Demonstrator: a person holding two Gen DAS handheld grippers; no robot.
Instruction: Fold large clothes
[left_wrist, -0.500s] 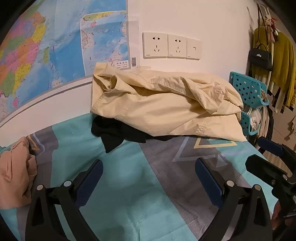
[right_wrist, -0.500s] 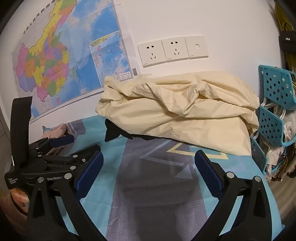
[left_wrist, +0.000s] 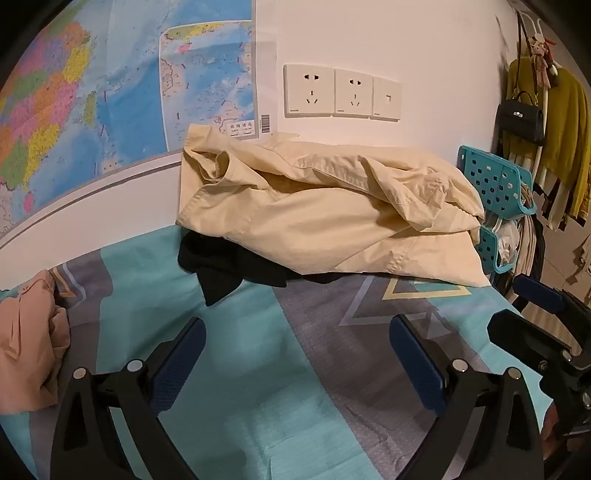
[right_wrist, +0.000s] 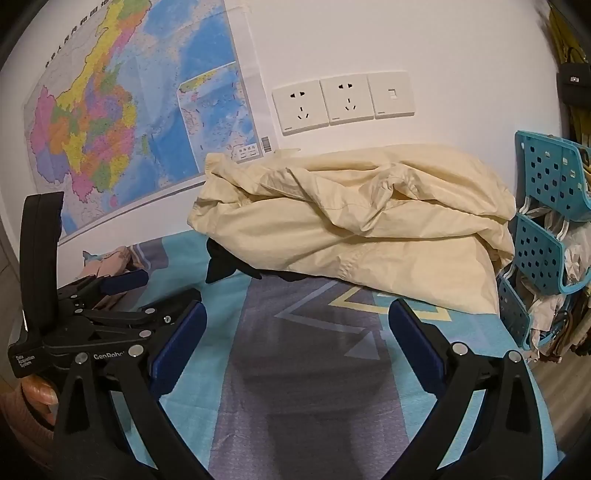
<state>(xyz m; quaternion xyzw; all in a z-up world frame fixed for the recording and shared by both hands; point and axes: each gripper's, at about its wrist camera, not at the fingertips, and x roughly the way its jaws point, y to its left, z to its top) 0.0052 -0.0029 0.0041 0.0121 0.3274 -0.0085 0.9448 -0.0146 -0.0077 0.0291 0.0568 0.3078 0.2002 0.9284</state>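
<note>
A crumpled cream shirt (left_wrist: 325, 210) lies heaped against the wall at the far side of the bed, on top of a black garment (left_wrist: 229, 266). Both also show in the right wrist view: the shirt (right_wrist: 354, 229) and the black garment (right_wrist: 221, 266). A pink garment (left_wrist: 29, 339) lies bunched at the left. My left gripper (left_wrist: 295, 362) is open and empty over the bedsheet, well short of the shirt. My right gripper (right_wrist: 295, 347) is open and empty too. Each gripper shows at the edge of the other's view.
The teal and grey patterned bedsheet (left_wrist: 258, 369) covers the bed. A map (left_wrist: 110, 92) and wall sockets (left_wrist: 332, 92) are behind the clothes. A teal plastic rack (right_wrist: 546, 236) stands at the bed's right edge, with hanging clothes (left_wrist: 554, 129) beyond it.
</note>
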